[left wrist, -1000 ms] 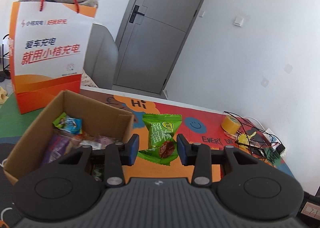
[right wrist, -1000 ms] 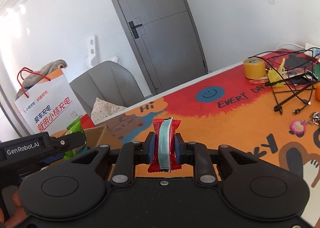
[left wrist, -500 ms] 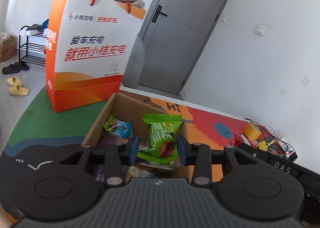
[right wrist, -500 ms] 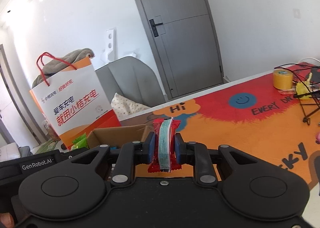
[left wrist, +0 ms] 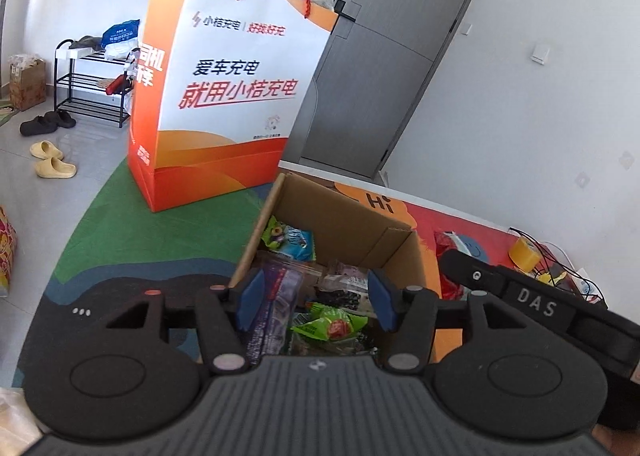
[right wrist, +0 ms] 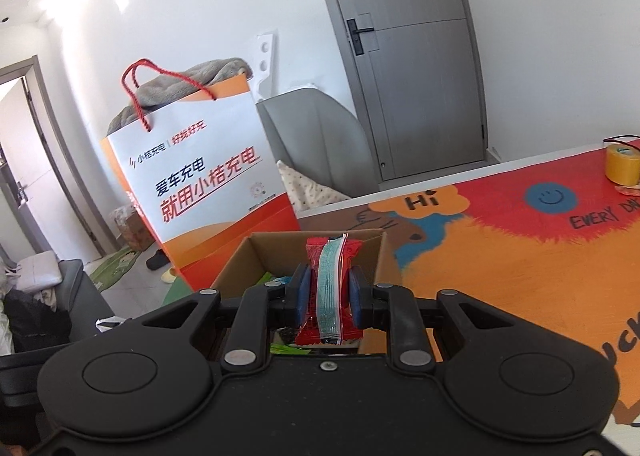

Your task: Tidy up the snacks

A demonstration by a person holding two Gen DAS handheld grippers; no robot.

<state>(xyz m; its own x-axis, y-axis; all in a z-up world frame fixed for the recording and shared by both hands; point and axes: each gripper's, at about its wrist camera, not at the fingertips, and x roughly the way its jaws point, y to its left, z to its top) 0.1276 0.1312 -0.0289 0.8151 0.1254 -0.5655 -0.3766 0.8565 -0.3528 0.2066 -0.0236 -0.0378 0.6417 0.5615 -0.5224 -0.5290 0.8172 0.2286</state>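
Partway through, judging by contents. Left gripper point(left wrist: 314, 298) over the cardboard box point(left wrist: 352, 215), fingers opening, nothing pressed between the pads; green snack packet point(left wrist: 330, 326) lying loose below them on top of the pile inside the box. Right gripper point(right wrist: 329, 292) closed tight on a red snack packet point(right wrist: 330, 288) with a pale green seam strip, held upright just at the near edge of the box, not yet released. Box standing at the corner of the bench point(right wrist: 520, 276), beside an orange-and-white paper bag point(left wrist: 224, 95) stuffed with grey fabric. Box holding several wrapped snacks: a blue-and-green packet point(left wrist: 290, 240) against the far wall, a purple wrapper point(left wrist: 276, 296) at left, dark and pinkish packets mid-box. Remaining, apparently: drop of the red packet; further loose snacks on the bench cannot be confirmed. Yellow tape roll point(right wrist: 622, 165) far right, not a snack.
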